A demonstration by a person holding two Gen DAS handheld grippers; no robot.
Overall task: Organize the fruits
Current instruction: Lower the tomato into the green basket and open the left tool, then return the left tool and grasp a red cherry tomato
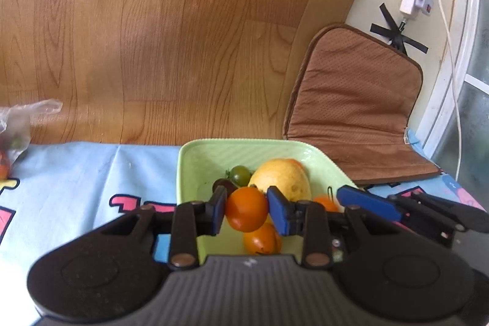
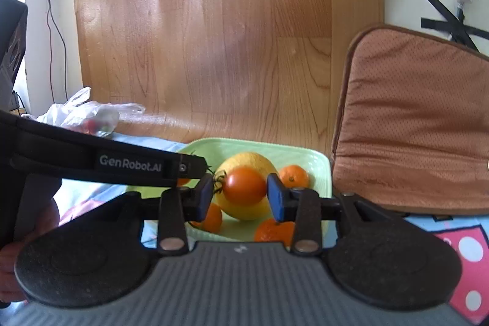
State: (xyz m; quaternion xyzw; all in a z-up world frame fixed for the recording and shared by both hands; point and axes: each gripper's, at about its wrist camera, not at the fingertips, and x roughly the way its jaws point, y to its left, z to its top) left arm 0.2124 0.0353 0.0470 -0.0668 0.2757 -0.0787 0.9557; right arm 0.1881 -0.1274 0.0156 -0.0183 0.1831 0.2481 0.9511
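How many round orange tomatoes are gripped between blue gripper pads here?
2. One round orange tomato sits in the left gripper, a second orange tomato in the right gripper, both above the pale green square dish. Other orange fruit lies ungripped in the dish.

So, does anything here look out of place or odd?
Nothing spilled or damaged. Both grippers hold a small orange tomato over the green tray: left gripper, right gripper. One oddity: a plastic bag lies crumpled at the cloth's far left edge with some fruit apparently inside, not in the tray.
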